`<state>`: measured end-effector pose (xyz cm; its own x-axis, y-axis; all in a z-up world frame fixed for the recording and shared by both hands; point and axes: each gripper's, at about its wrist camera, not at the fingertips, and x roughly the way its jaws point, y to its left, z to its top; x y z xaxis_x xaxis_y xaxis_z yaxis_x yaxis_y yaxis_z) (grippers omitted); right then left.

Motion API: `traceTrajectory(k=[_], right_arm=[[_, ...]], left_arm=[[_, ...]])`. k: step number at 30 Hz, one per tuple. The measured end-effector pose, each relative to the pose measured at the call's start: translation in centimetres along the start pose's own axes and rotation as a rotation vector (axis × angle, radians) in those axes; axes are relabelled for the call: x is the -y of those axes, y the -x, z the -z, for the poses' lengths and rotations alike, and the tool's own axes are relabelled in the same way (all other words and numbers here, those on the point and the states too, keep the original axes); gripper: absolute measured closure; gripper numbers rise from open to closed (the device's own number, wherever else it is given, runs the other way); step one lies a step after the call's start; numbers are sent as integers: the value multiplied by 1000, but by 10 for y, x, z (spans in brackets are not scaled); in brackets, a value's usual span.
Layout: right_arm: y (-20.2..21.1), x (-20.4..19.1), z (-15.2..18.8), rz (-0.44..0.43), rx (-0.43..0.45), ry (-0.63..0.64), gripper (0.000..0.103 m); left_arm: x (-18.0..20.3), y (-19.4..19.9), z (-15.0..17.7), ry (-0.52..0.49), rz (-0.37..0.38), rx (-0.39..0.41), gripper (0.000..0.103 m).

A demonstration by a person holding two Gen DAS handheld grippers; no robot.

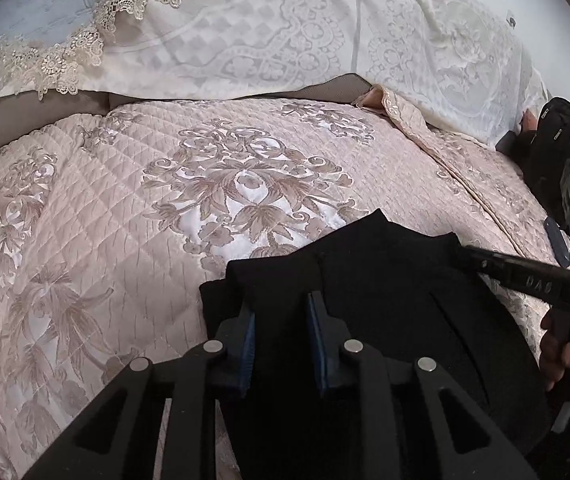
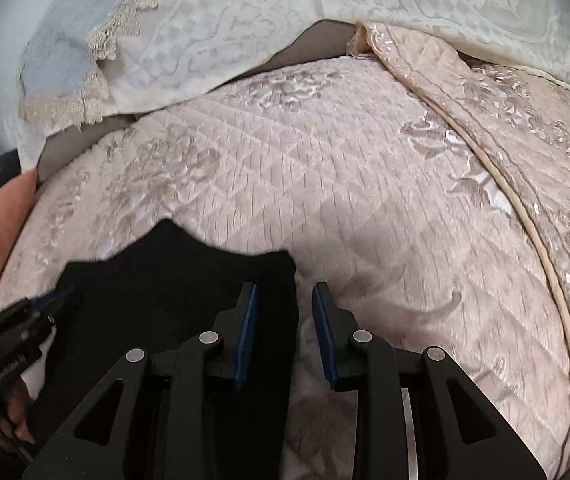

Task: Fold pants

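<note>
Black left tool (image 1: 281, 344), blue-lined fingers (image 1: 249, 340), silver pivot pins; right tool (image 2: 285, 332) seemingly identical.

The right gripper (image 1: 461, 250) finger bears faint, unreadable embossed characters.

Beyond the black pants (image 1: 365, 280), the quilted bedspread (image 1: 125, 200) lies open ahead and to the left, with room for a gripper to pass. At the far side, white pillows (image 1: 285, 32) with lace trim block the way. A raised fold of the bedspread (image 2: 505, 168) runs down the right. The right gripper (image 1: 469, 254) crowds the pants' right edge, where the left gripper's (image 1: 281, 320) path is tight.
</note>
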<state>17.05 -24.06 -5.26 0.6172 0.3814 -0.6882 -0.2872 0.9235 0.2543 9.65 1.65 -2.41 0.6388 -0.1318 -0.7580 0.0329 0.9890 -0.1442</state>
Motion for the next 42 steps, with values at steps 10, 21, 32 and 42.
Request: traceTrajectory(k=[10,21,32,42], right_arm=[[76,-15,56,-66,70,38,74],[91,-66,133,34,22,282,74],[84,-84,136,48,20,320,70],[93,-77,127,39,23,296,69]], left_arm=[[-8,48,15,25,-6,45,77],[34,82,84,-135,77,7,77],[27,82,91,-117,38,-4,69],[28,96,77,-96,31,18,70]])
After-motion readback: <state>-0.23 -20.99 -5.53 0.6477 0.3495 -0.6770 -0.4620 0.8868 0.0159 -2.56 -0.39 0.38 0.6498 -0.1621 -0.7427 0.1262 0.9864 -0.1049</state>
